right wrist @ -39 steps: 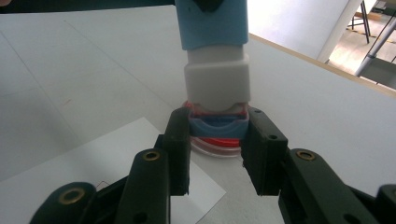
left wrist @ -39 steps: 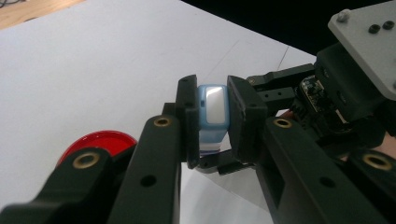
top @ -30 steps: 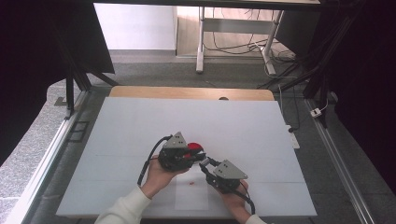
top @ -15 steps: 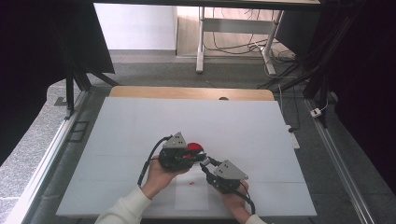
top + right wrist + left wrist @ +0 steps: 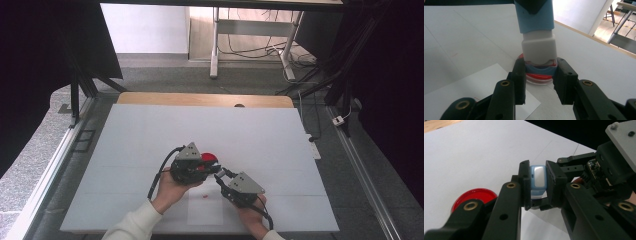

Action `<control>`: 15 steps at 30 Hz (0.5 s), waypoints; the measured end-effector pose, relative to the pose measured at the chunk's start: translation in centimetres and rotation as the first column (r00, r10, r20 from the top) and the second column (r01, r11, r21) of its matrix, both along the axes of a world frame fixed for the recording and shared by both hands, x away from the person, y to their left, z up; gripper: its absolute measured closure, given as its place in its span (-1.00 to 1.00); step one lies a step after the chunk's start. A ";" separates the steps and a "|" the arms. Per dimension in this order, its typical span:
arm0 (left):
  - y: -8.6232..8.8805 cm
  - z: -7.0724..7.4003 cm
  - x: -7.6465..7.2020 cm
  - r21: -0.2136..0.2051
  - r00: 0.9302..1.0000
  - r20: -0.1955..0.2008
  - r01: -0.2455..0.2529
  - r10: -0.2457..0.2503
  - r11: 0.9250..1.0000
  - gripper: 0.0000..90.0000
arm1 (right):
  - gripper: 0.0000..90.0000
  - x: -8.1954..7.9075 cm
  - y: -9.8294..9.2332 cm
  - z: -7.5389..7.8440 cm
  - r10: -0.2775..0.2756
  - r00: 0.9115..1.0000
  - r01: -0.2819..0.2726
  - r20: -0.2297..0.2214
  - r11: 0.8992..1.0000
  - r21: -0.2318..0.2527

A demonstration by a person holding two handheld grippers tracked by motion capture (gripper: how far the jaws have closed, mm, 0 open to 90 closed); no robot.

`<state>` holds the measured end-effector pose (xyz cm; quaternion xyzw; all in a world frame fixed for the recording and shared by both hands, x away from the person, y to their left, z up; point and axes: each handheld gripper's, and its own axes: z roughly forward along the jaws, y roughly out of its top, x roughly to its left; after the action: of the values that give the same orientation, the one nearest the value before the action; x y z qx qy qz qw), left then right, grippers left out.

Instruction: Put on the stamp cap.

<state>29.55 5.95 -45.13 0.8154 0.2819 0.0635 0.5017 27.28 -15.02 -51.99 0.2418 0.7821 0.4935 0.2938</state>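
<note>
Two grippers are both clamping the same little blue-and-white thing right now, and honestly nothing is changing between the earlier shots and this one. Going left to right: the red dish (image 5: pixel 474 197) is sitting on the white surface (image 5: pixel 150 135), just behind the hands. The left gripper (image 5: pixel 200 168) is squeezing the light-blue body of what looks like a small stamp or capped bottle (image 5: pixel 537 181), jaws nearly as closed as they get, pads pressing on both flanks. The right gripper (image 5: pixel 220 176) is pinching the other end, below the white block (image 5: pixel 538 51), jaws just as tight. So the object is hanging between the two grippers, above the red dish and close to the white paper sheet (image 5: pixel 206 212).

Compared with a second ago, both hands are sitting in the same spot, same grip. My guess is they're bracing to pull or twist the two halves apart.
</note>
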 end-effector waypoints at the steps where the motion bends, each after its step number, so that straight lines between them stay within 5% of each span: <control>1: 0.0 0.0 0.0 0.010 1.000 0.004 0.001 -0.001 1.000 0.67 | 0.41 0.0 0.1 0.0 0.001 1.000 -0.001 0.006 1.000 -0.009; 9: -0.3 0.1 -0.2 0.033 1.000 0.015 0.003 -0.004 0.999 0.67 | 0.41 -0.2 0.2 -0.1 0.003 1.000 -0.003 0.023 1.000 -0.027; 15: 0.0 -0.1 0.1 0.003 1.000 -0.007 0.001 -0.001 1.000 0.67 | 0.42 -0.2 0.1 0.0 0.002 1.000 -0.002 0.016 1.000 -0.021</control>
<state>29.60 5.91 -45.24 0.8163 0.2833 0.0610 0.4996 27.13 -14.88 -52.03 0.2342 0.7851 0.4874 0.3019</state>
